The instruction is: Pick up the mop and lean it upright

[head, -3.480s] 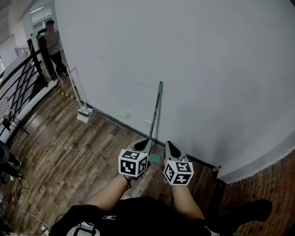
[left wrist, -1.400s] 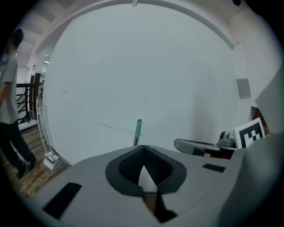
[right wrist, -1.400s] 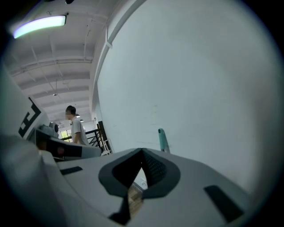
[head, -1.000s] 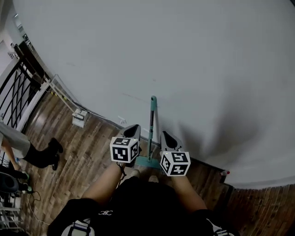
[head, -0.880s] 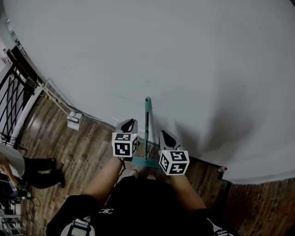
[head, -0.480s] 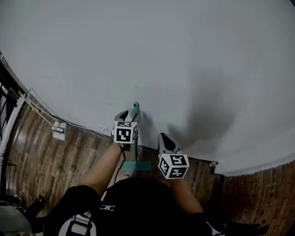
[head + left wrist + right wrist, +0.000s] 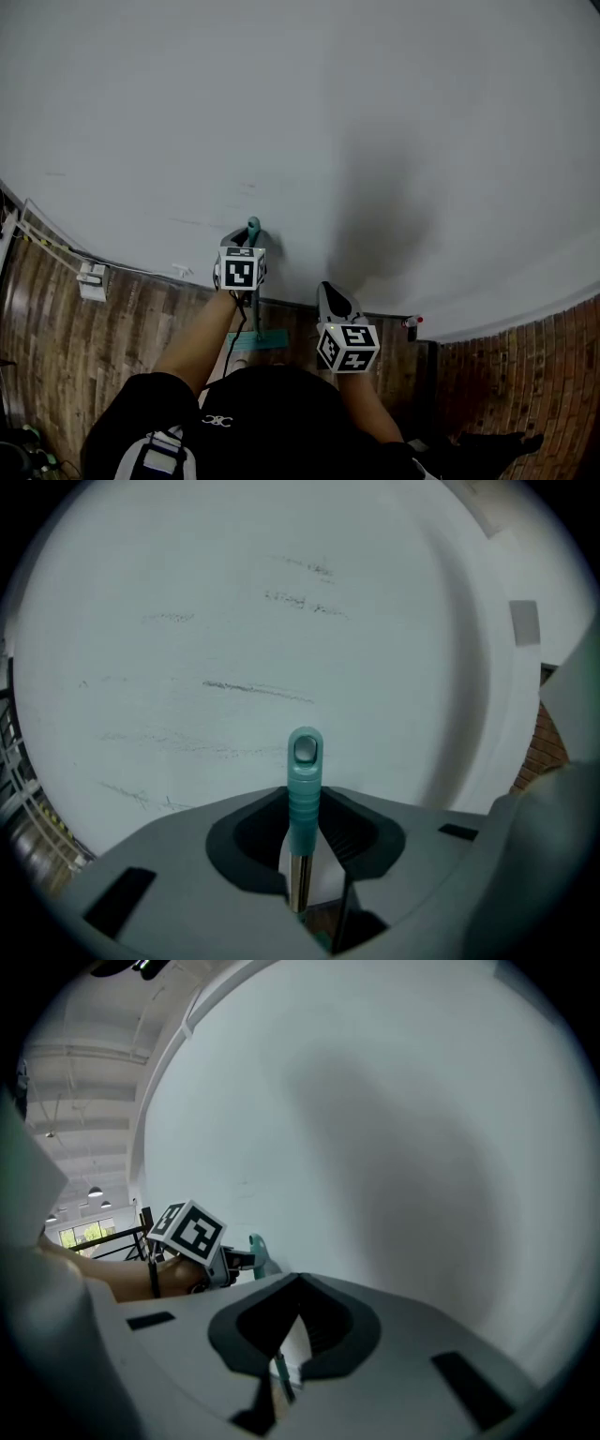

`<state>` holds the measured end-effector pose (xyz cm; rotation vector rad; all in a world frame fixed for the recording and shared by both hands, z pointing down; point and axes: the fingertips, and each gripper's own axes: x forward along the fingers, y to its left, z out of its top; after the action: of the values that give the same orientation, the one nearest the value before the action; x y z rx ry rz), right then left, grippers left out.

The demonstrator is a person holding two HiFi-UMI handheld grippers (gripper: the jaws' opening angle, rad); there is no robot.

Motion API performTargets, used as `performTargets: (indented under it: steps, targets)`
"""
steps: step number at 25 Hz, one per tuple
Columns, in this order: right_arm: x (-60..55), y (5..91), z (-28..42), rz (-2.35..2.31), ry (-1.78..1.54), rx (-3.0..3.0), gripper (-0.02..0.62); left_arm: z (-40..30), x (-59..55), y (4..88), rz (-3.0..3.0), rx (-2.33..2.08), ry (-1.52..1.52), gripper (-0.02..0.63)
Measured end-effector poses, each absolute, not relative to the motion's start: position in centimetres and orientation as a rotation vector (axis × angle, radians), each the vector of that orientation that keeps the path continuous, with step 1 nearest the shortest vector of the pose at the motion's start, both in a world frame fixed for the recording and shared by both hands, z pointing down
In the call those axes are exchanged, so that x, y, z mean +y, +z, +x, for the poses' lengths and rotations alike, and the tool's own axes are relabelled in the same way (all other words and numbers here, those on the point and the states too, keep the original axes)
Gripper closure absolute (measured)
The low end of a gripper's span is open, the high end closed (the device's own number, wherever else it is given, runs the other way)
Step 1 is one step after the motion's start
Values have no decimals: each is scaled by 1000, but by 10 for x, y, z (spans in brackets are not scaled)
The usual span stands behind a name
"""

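The mop stands upright against the white wall, its teal head (image 7: 260, 339) on the wood floor and its teal handle top (image 7: 253, 226) near the wall. My left gripper (image 7: 246, 236) is high on the handle. In the left gripper view the ribbed teal grip (image 7: 305, 771) stands between the jaws, which are closing with the pads against its sides. My right gripper (image 7: 327, 289) hangs lower and to the right, apart from the mop; its jaws (image 7: 298, 1290) stand slightly apart with nothing between them. The right gripper view also shows the left gripper's marker cube (image 7: 192, 1230).
The white wall (image 7: 375, 112) fills most of the view just ahead. A small white box (image 7: 92, 279) sits at the baseboard on the left, and a small red-capped object (image 7: 410, 323) by the wall on the right. Brick flooring (image 7: 525, 375) lies to the right.
My left gripper has climbed the mop handle from low down to its teal top. The right gripper has come away from the handle. A person at the left has gone out of view.
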<state>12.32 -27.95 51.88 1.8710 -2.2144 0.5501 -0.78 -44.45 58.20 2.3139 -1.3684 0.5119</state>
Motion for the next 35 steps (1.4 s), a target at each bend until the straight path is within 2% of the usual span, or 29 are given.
performTargets:
  steps: [20,35]
  targets:
    - [-300,536,49,1572,608,-2416,583,-58,-326,561,2405,-1381,424,506]
    - [-281,531,28,1510,574,-2454,583,-62,-310,559,2378,-1358,380,503]
